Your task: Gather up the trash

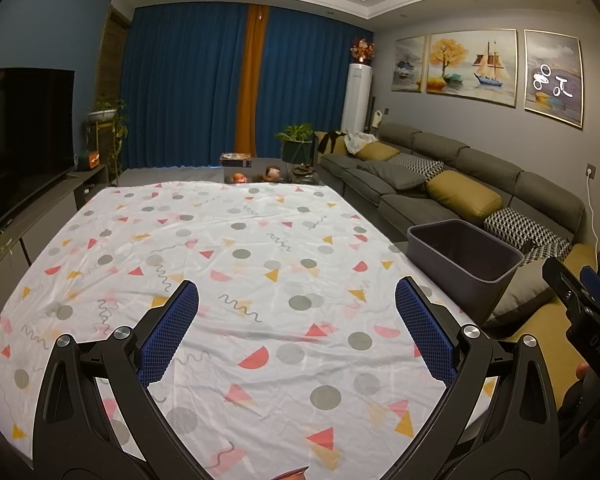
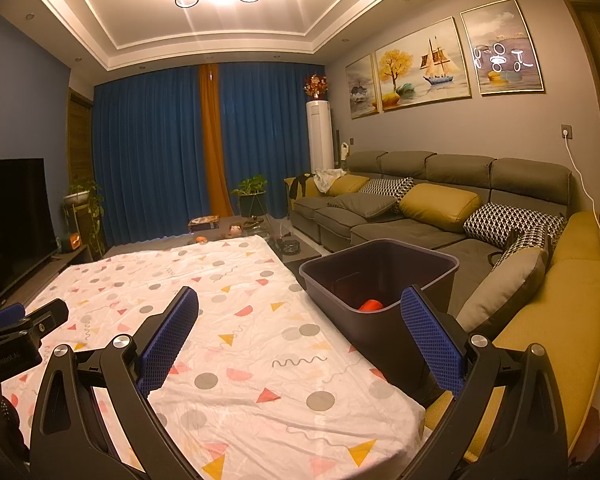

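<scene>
The left tool [image 1: 296,308] is hovering level with its two blue-padded fingers [image 1: 172,328] spread wide, gripping nothing. The right tool [image 2: 300,312] is doing likewise, its jaws gaping and bare. Both are pointing forward side by side, the right one sitting just off the left's flank.
</scene>
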The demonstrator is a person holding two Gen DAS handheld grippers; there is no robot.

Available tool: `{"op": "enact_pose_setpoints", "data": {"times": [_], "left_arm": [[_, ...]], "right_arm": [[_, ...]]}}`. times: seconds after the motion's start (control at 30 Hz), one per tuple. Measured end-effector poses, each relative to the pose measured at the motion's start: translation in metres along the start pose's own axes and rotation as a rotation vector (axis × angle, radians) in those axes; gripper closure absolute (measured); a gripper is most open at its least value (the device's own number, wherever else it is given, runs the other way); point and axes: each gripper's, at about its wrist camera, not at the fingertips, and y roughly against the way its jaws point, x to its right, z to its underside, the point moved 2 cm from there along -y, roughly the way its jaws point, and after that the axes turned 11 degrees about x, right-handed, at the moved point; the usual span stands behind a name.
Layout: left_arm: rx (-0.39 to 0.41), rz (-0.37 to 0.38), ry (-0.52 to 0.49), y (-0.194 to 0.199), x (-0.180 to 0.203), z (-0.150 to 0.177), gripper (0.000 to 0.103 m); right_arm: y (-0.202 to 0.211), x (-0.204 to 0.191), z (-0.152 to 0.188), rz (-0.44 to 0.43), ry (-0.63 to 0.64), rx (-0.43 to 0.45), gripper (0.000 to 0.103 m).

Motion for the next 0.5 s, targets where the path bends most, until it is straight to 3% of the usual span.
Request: {"op": "enact_pose_setpoints", "data": {"times": [0.5], "left_arm": [[0.0,0.001,0.0,0.0006,0.0001,-0.0006,0.006]], "right_arm": [[0.0013,0.0001,0.0002,0.001,-0.005,0.0,0.006]]}}
